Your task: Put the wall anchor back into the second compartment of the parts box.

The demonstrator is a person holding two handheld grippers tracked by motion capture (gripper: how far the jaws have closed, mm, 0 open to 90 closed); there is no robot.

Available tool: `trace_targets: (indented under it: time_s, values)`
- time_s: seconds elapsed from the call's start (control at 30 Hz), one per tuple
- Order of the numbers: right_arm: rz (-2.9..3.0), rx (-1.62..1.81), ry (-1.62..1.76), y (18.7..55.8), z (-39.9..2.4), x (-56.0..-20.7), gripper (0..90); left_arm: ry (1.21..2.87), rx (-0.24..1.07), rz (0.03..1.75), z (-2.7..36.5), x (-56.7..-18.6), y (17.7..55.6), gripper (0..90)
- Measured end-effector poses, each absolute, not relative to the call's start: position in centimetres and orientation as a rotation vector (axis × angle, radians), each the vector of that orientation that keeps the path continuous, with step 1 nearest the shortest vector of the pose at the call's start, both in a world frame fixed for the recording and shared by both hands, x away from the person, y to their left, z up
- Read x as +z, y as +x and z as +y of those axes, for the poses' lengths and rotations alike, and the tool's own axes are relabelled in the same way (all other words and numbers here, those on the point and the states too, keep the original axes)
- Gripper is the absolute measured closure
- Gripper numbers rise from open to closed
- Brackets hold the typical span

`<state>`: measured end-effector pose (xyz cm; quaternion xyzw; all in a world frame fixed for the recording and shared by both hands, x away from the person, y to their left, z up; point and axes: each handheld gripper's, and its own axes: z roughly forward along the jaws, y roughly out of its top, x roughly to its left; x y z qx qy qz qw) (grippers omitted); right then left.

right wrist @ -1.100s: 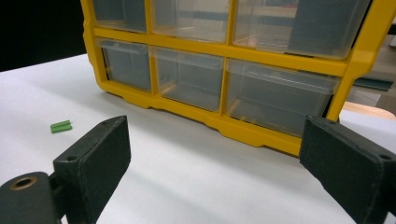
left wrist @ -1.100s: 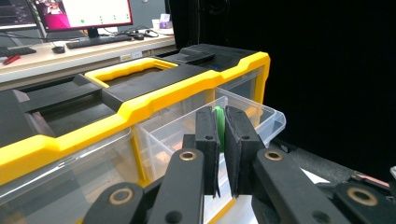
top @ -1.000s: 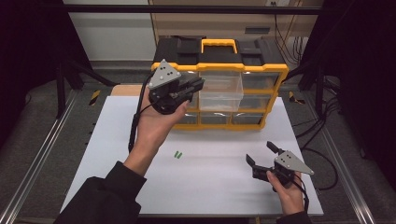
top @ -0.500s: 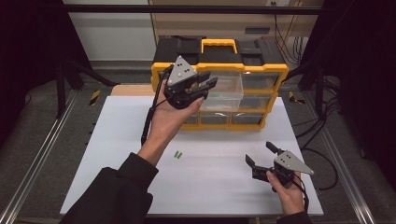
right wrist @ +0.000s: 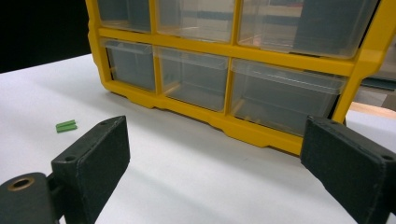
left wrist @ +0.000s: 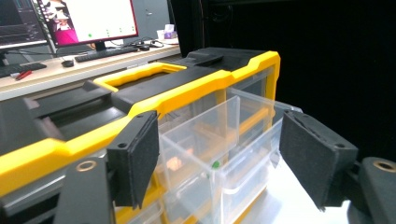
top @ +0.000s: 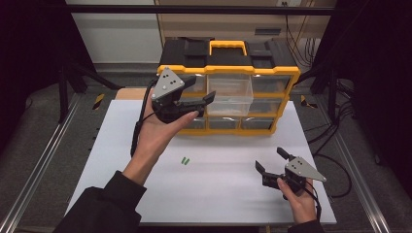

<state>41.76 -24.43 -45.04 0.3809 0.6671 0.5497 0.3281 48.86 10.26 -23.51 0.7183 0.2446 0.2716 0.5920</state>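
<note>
The left gripper is held up over the pulled-out drawer, in the top row, middle, of the yellow and black drawer box at the far side of the desk. Its jaws have just been opening and now stand apart with nothing between them. In the left gripper view a tiny green piece lies inside the drawer, so it looks like one piece is already dropped in.

More green pieces lie on the desk, near the middle and a bit left. They look like two small flat sticks side by side, but they are too small to be sure. I think they still need to go in, and then the drawer must be pushed shut.

The right gripper rests low at the near right of the desk. Its jaws are wide apart and hold nothing.

The drawers are clear, shiny plastic, shaped like little boxes. The frame is hard yellow plastic with a black top and a yellow handle. The desk is white, flat and smooth. The jaw pads are black and look rough and soft.
</note>
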Motion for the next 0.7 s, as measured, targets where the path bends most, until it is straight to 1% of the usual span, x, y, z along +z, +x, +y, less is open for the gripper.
trace_targets:
  time_s: [0.2,0.27,0.3,0.37,0.47,0.57,0.7]
  values:
    - [1.742,1.442,1.0,41.8,-24.4,-45.0,8.4,1.742,0.606,0.545,11.1,-24.7,48.5,18.5]
    - [1.742,1.442,1.0,41.8,-24.4,-45.1,8.3,1.758,0.616,0.561,11.3,-25.2,48.5,11.1]
    - [1.745,1.437,1.005,41.8,-24.4,-45.1,8.3,1.761,0.618,0.565,11.5,-25.4,48.4,9.9]
    - [1.753,1.445,1.012,41.7,-24.4,-45.0,8.0,1.763,0.611,0.574,11.8,-25.9,48.5,9.7]
    - [1.748,1.439,0.999,41.8,-24.4,-45.1,7.9,1.784,0.594,0.595,12.0,-26.6,48.6,5.9]
    - [1.743,1.443,1.001,41.8,-24.4,-45.1,7.6,1.814,0.564,0.602,12.1,-27.3,48.7,5.6]
    - [1.746,1.44,1.002,41.8,-24.4,-45.1,7.5,1.843,0.566,0.604,12.2,-28.3,48.7,5.3]
